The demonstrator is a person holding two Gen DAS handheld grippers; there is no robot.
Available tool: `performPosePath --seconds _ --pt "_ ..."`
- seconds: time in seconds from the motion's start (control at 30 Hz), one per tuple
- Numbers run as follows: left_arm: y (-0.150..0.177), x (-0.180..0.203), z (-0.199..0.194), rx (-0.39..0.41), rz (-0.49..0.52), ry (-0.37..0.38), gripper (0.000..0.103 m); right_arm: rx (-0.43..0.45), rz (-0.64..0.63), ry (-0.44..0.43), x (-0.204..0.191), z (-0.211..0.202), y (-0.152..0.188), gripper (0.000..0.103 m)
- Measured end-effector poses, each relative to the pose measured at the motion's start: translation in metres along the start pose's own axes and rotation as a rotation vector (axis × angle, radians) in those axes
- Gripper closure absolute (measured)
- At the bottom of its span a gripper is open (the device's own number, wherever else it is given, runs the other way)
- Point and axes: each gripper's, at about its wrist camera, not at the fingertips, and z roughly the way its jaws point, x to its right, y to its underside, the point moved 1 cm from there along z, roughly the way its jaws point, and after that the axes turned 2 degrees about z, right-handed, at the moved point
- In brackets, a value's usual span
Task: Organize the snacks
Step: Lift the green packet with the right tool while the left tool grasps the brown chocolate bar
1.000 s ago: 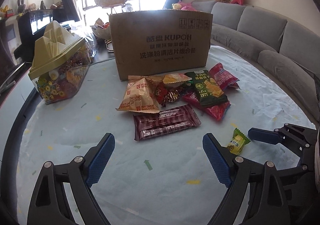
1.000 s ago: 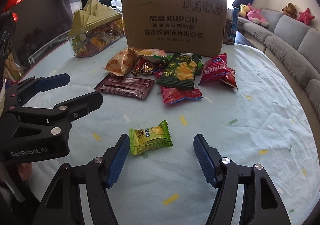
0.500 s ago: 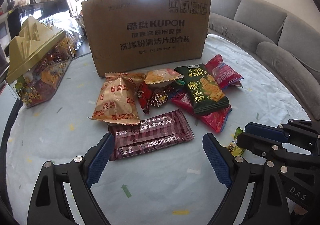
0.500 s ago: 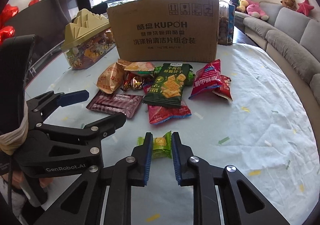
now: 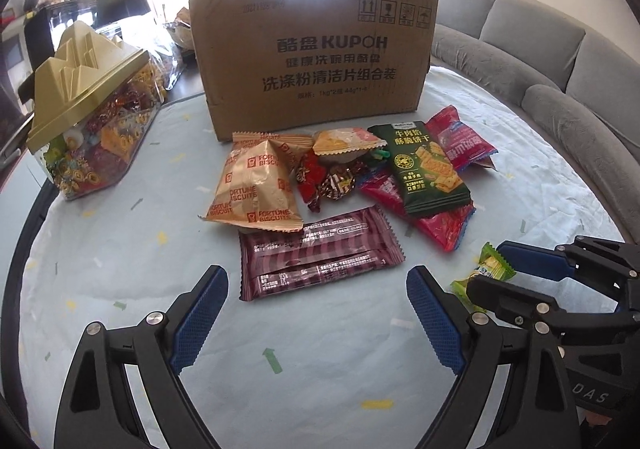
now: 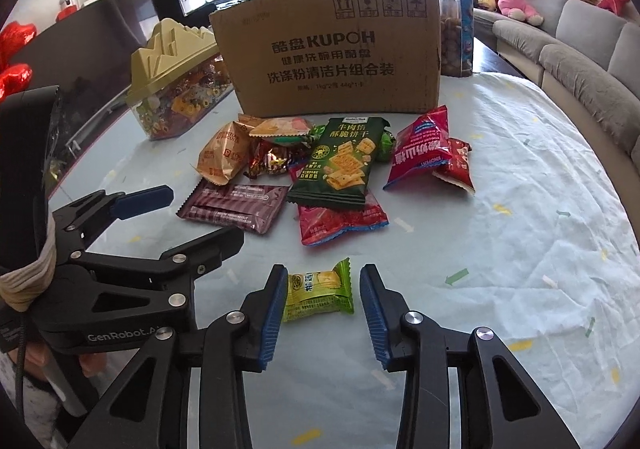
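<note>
My right gripper (image 6: 323, 309) hung over the small green snack packet (image 6: 320, 291), which lay on the tablecloth (image 6: 520, 249) well in front of the cardboard box (image 6: 328, 49), apart from the snack heap at the box's foot. Its jaws were opening with the packet between them; the left pad (image 6: 274, 313) seemed to touch the packet's edge while the right pad stood clear, so nothing was gripped. My left gripper (image 5: 316, 323) stood wide and empty just short of the maroon bar packet (image 5: 320, 253), the item of the heap farthest from the box. To do this step well, I judged I should centre the green packet between the pads, come low enough to catch its body rather than its crimped ends, and close gently, since so light a wrapper could slide or crumple. Whether the box was open on top I could not tell; its inside was hidden. The wrapped candies under the green cracker bag (image 6: 340, 165) were partly covered, and the packet's small print was unreadable.
</note>
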Motion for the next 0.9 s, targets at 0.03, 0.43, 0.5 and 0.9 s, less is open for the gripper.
performPosePath --seconds 0.03,0.43,0.5,0.9 --pt "0.000 -0.001 0.001 -0.001 -0.005 0.001 0.011 -0.003 -0.009 0.007 -0.002 0.001 0.000 0.064" --pt "-0.004 0.003 0.009 -0.019 -0.015 0.018 0.011 0.014 -0.046 0.019 -0.008 0.001 0.003 0.082" --pt "-0.006 0.006 0.010 -0.017 -0.017 0.019 0.011 0.035 -0.043 0.025 -0.006 -0.004 0.000 0.082" --pt "-0.023 0.018 0.036 -0.069 0.005 -0.049 0.003 0.063 0.019 0.033 0.017 -0.002 -0.021 0.082"
